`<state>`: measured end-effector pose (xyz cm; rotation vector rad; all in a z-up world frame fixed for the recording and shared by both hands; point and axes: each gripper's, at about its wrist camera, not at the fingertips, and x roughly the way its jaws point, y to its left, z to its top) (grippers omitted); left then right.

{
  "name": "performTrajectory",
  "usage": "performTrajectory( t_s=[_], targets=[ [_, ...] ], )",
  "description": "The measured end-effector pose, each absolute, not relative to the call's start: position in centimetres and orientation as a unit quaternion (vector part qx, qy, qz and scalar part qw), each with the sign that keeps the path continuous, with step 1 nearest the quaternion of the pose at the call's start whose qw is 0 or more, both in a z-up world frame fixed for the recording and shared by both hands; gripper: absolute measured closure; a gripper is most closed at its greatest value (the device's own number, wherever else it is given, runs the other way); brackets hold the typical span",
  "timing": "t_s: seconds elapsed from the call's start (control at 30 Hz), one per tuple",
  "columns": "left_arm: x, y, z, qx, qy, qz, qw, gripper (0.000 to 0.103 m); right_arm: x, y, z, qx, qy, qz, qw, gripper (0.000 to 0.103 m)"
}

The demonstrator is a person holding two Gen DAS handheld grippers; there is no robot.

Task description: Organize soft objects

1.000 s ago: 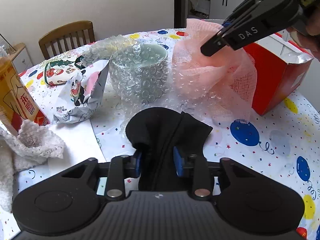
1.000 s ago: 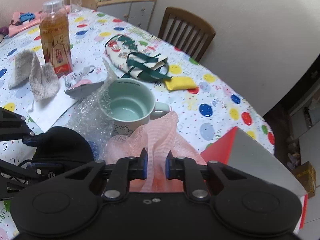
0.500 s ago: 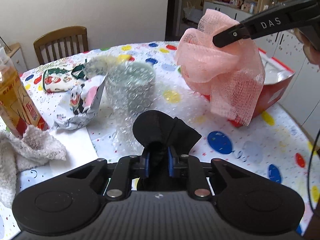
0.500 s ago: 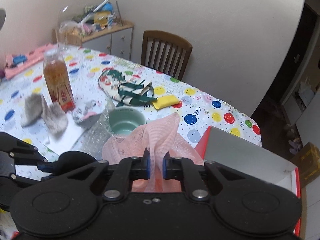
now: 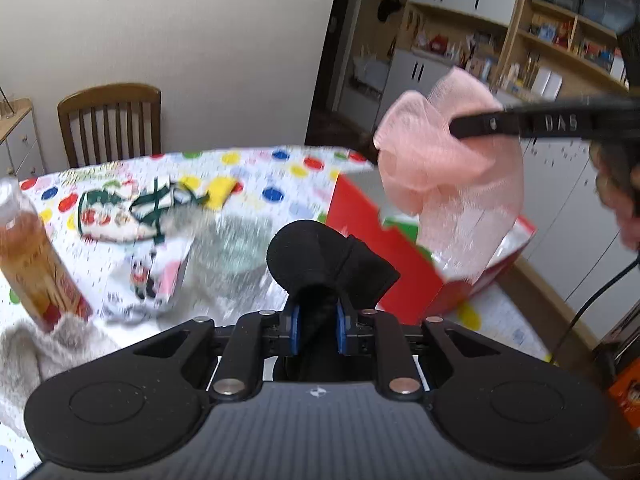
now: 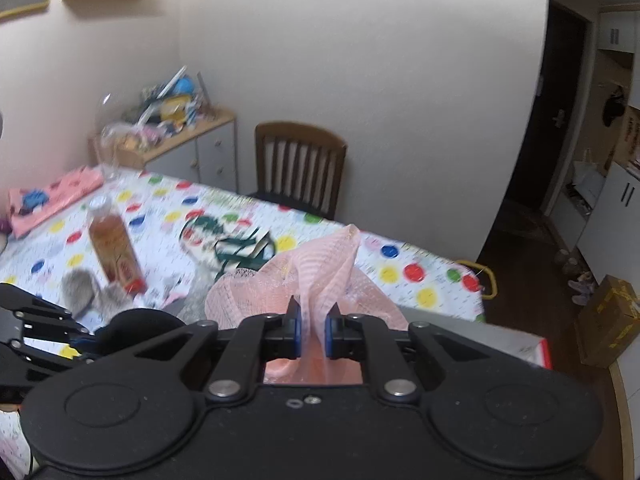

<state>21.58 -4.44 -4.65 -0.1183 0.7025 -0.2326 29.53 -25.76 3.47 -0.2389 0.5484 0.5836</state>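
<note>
My left gripper (image 5: 316, 326) is shut on a black soft cloth (image 5: 320, 256) and holds it up above the table. My right gripper (image 6: 312, 330) is shut on a pink mesh cloth (image 6: 320, 276), lifted high; in the left wrist view the pink mesh (image 5: 444, 164) hangs over the open red box (image 5: 384, 248). The red box's rim (image 6: 520, 344) shows below my right gripper. The black cloth (image 6: 136, 324) shows at the lower left of the right wrist view.
On the polka-dot table (image 5: 280, 176) stand a tea bottle (image 5: 36, 264), a bubble-wrapped mug (image 5: 236, 248), a printed pouch with green straps (image 5: 132, 208), a snack packet (image 5: 160, 276) and a white fluffy towel (image 5: 36, 348). A wooden chair (image 6: 300, 168) stands behind.
Both grippers have risen well above the table with their cloths. The pink mesh has moved up and over the red box. The left jaws closed tighter on the black cloth.
</note>
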Motion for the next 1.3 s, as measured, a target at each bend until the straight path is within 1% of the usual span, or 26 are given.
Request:
performTrajectory(
  t_s=[0.3,0.57,0.77,1.0,1.17,1.3],
  targets=[
    [24.1,-6.4,0.7,-0.078,0.31,-0.128,0.939,0.087,31.1,-30.3,5.8,-0.089,0.237,0.252,0.934,0.093],
    [28.1,-10.2,2.8,-0.072,0.301,-0.147,0.94,0.087,32.6,-34.1,5.5,-0.089,0.234,0.229,0.941,0.093],
    [31.6,-14.6,1.9,-0.061,0.314,-0.16,0.934,0.087,34.4,-37.3,3.9,-0.089,0.252,0.206,0.941,0.093],
    [35.8,-19.0,-0.7,-0.069,0.347,-0.164,0.921,0.087,36.4,-40.5,0.9,-0.089,0.284,0.182,0.937,0.093],
    [38.7,-21.1,-2.3,-0.081,0.368,-0.16,0.912,0.087,37.9,-41.2,-1.1,-0.101,0.306,0.182,0.929,0.093],
    [40.1,-22.7,-4.2,-0.068,0.385,-0.148,0.908,0.087,38.9,-41.2,-2.6,-0.11,0.319,0.186,0.923,0.093]
  ],
)
